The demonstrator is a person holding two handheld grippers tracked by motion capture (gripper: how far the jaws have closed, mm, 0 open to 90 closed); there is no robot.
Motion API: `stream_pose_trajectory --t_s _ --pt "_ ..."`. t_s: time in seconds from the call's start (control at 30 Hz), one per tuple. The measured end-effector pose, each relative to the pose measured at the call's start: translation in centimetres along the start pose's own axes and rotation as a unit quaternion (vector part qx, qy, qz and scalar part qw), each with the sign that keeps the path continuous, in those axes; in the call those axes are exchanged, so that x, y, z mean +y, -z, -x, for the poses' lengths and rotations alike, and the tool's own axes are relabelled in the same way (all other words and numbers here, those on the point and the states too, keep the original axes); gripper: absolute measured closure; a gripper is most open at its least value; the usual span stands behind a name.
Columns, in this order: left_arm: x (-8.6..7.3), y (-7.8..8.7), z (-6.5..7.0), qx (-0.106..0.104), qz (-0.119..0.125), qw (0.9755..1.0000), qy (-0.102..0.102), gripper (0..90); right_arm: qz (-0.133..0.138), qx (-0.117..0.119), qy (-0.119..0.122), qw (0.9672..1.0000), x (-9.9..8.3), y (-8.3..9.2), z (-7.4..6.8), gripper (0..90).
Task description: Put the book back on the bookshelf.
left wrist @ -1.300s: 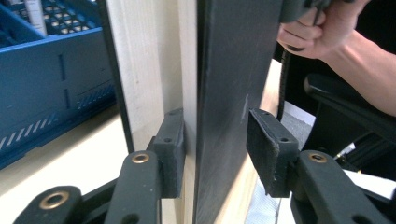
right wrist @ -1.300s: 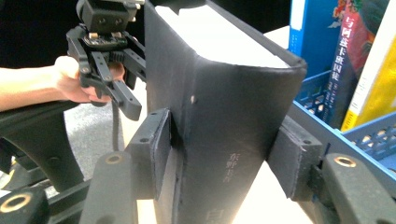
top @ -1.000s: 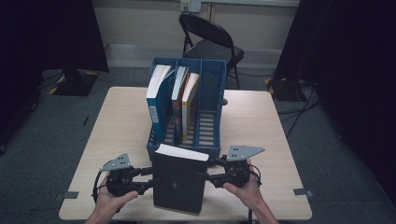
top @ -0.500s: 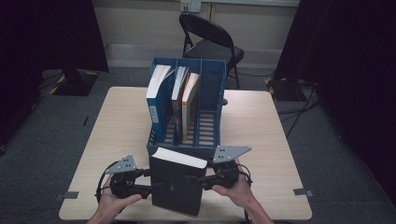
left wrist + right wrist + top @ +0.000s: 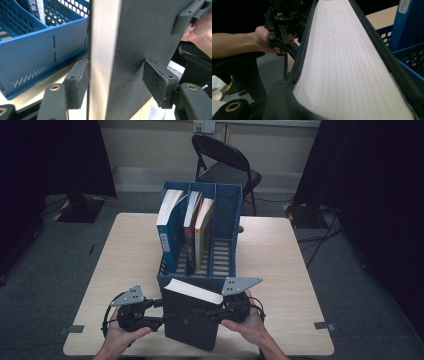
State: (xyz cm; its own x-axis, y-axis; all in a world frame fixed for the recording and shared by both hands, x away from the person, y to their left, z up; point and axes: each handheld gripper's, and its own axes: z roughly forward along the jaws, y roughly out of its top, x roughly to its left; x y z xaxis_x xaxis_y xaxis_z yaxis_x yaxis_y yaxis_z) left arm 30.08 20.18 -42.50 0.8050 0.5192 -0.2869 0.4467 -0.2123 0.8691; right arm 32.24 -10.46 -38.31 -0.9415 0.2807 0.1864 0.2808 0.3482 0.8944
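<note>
A thick black book (image 5: 190,322) stands tilted near the table's front edge, white page edge up, just in front of a blue file rack (image 5: 200,237). My left gripper (image 5: 162,312) reaches in from the left. In the left gripper view (image 5: 117,80) its pads (image 5: 160,85) touch the book's page edge and cover; its jaws have just been opening a little. My right gripper (image 5: 220,310) is shut on the book's upper right side, and its jaws have just been closing. In the right gripper view (image 5: 352,97) the page block (image 5: 347,62) lies between its jaws.
The rack holds three upright books (image 5: 192,222) in its left and middle slots, and its right slot (image 5: 225,250) has none. A black folding chair (image 5: 225,162) stands beyond the wooden table (image 5: 285,270). Dark curtains hang on both sides.
My right gripper has slid left, closer against the book. The book has tipped slightly and its top sits a little lower. The left hand has stayed put.
</note>
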Motion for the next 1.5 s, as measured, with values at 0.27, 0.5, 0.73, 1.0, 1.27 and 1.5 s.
stream_pose_trajectory --t_s 0.27,0.5,0.73,1.0,1.27,1.5 --pt "-0.3 -0.2 -1.0 0.016 -0.018 0.9995 0.021 26.2 0.002 -0.029 -0.004 0.9996 -0.6 1.9 0.5 51.9" --pt "-0.4 0.2 -1.9 0.04 -0.015 0.9981 0.043 19.5 0.006 -0.045 -0.016 0.9988 -1.2 3.4 1.2 51.9" --pt "-0.5 0.2 -2.1 0.078 -0.019 0.9958 0.044 20.0 0.013 -0.057 -0.032 0.9978 -1.8 5.0 2.0 51.8" --pt "-0.7 0.0 -2.3 0.103 -0.02 0.9939 0.035 16.7 0.017 -0.079 -0.043 0.9958 -2.6 7.1 2.8 51.9" --pt "-0.9 -0.2 -2.5 0.12 -0.024 0.9916 0.043 17.1 0.021 -0.097 -0.052 0.9938 -3.1 8.8 3.5 51.9" --pt "-1.1 -0.3 -2.8 0.129 -0.026 0.99 0.049 17.3 0.018 -0.104 -0.05 0.9931 -3.4 9.7 3.7 52.0"
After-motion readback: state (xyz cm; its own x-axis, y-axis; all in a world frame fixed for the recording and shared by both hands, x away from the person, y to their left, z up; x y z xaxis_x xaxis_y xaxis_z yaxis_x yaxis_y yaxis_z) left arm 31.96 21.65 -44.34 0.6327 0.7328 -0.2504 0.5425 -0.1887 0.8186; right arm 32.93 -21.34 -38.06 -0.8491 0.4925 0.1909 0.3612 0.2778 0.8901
